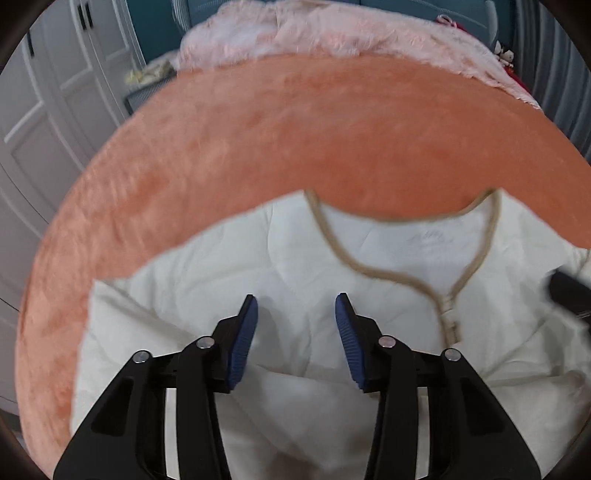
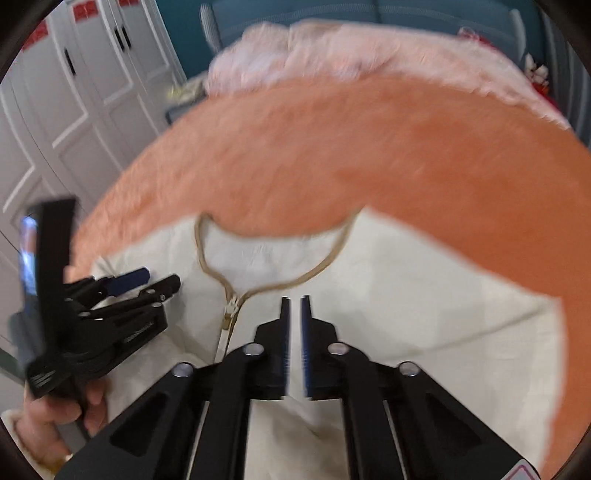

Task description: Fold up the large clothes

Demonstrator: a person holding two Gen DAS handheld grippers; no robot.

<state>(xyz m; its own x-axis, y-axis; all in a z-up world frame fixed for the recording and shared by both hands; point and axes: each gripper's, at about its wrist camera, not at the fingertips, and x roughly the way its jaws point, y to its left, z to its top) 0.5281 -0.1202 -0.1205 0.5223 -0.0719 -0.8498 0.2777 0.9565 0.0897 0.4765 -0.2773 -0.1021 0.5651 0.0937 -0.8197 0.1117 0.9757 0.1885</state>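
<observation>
Two handheld grippers hang over a cream zip-front garment (image 1: pixel 280 258) spread flat on an orange plush blanket (image 1: pixel 295 129). The left gripper (image 1: pixel 296 306) has its jaws spread, nothing between them. The right gripper (image 2: pixel 294 306) has its jaws nearly pressed together, pinching nothing. For a clean fold, each should probably take an outer edge by the shoulder, clear of the tan zipper (image 2: pixel 231 314), and lift evenly. Beyond lie a pale pink blanket (image 1: pixel 332 33) and white wardrobe doors (image 2: pixel 92 74). The neck label's print is too blurred to read.
</observation>
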